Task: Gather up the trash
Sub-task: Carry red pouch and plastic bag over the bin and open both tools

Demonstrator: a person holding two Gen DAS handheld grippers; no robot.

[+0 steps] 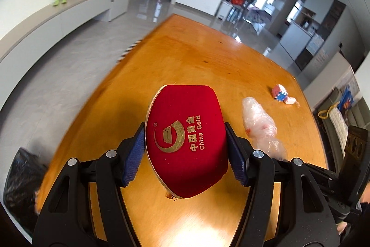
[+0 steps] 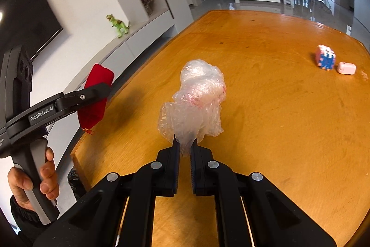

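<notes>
Left wrist view: a red velvet pouch [image 1: 186,140] is pinched between the pads of the left hand-held gripper [image 1: 186,149] above the surface [image 1: 208,50]. A crumpled clear plastic bag [image 2: 196,96] is clamped by its tail in the pressed-together right hand-held gripper [image 2: 185,149]; that thin film could slip out if swung toward the black bin bag [image 1: 20,177]

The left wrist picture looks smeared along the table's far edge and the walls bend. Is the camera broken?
No: in the left wrist view, motion smears the table edge and floor, while the held red pouch stays sharp. In both views, the fisheye lens bows the walls.
</notes>
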